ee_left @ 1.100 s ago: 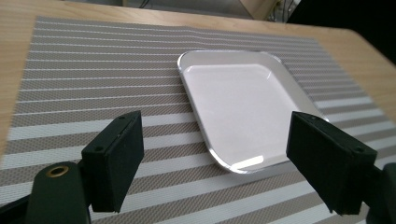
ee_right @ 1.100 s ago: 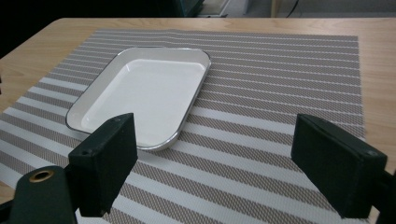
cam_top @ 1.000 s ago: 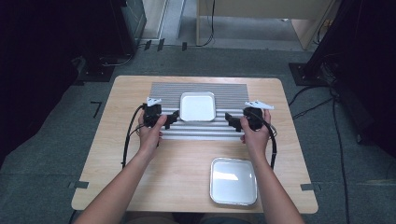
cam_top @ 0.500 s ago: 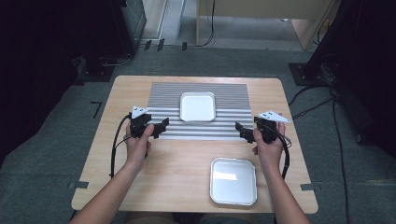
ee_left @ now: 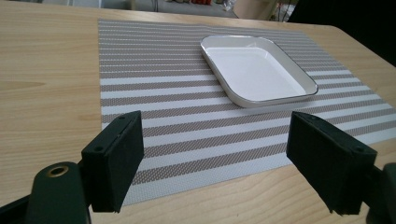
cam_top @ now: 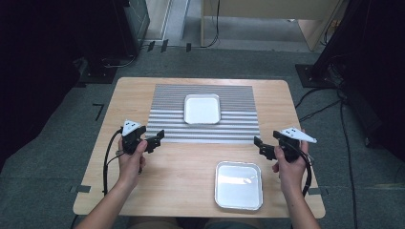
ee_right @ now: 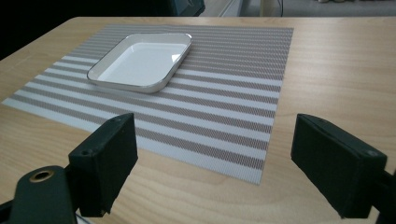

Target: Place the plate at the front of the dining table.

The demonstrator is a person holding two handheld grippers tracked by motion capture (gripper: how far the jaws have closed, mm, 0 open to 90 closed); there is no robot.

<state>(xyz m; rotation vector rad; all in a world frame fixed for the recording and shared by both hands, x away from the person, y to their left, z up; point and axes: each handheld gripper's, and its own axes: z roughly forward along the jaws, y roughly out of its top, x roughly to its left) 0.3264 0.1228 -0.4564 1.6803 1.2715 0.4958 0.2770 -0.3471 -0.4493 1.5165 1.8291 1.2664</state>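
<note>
A white square dish [cam_top: 202, 109] [ee_left: 258, 69] [ee_right: 141, 60] rests on the far middle of a striped placemat [cam_top: 205, 130] [ee_left: 159, 88] [ee_right: 233, 88]. A second square tray [cam_top: 238, 184], metallic with a white inside, lies on the bare wood near the front edge. My left gripper [cam_top: 156, 140] [ee_left: 231, 163] hovers at the mat's front left corner, open and empty. My right gripper [cam_top: 260, 146] [ee_right: 224, 170] hovers at the mat's front right corner, also open with nothing between its fingers. Both point inward toward the mat.
The wooden table [cam_top: 143, 191] stands on grey carpet, with dark cabinets and cables [cam_top: 325, 102] around it. Bare wood lies left, right and in front of the mat.
Both grippers have drawn back from beside the white dish and spread apart to the mat's front corners. The dish stays on the mat.
</note>
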